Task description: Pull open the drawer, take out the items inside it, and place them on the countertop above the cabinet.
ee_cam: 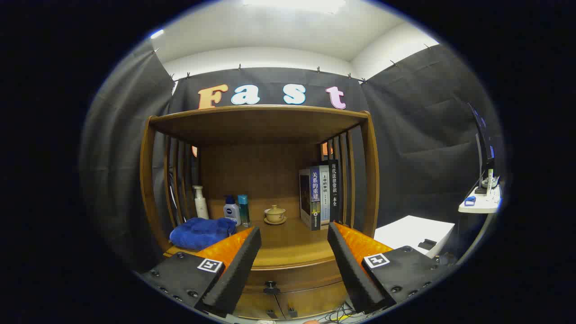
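Ahead, fingers (294, 265) spread apart, holding nothing, before the closed drawer (292, 288).

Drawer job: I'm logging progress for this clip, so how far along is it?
Nothing looks done yet. The drawer sits shut under the countertop, its knob untouched. In hand: the claw is open and empty, fingers spread wide, with the knob low between them. Left: pull the drawer open, lift out whatever is inside, which is hidden for now, and set it on the countertop near the blue towel and teacup.

Towel (201, 232) left on countertop (288, 252) (books (321, 195) right).
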Tool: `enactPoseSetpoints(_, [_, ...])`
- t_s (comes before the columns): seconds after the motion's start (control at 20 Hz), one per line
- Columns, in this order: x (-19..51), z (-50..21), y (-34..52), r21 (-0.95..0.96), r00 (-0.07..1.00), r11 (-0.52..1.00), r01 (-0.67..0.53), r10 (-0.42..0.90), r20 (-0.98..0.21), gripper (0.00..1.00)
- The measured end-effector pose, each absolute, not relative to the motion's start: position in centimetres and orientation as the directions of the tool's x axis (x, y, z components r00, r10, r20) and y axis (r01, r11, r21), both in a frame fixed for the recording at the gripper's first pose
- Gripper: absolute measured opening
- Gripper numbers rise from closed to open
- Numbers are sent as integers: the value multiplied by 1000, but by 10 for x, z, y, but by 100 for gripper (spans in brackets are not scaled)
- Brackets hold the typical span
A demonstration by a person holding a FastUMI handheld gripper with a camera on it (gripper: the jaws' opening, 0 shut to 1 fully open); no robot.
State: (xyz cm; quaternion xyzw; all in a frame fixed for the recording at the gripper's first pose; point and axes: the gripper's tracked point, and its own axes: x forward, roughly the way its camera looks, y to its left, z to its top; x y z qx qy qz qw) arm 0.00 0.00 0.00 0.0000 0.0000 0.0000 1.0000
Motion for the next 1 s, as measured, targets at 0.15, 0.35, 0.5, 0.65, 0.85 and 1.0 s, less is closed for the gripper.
enactPoseSetpoints(0.15, [-1,2,1,1,1000,1000,-1,1,12,98])
enactPoseSetpoints(0.35, [1,0,3,-1,1000,1000,-7,7,13,98])
enactPoseSetpoints(0.5, [1,-1,6,0,1000,1000,-15,15,12,98])
enactPoseSetpoints(0.65, [1,-2,8,2,1000,1000,-22,22,11,98])
enactPoseSetpoints(0.85, [3,-4,11,6,999,1000,-31,31,12,98])
enactPoseSetpoints(1.0, [6,-12,12,8,999,999,-35,35,7,98])
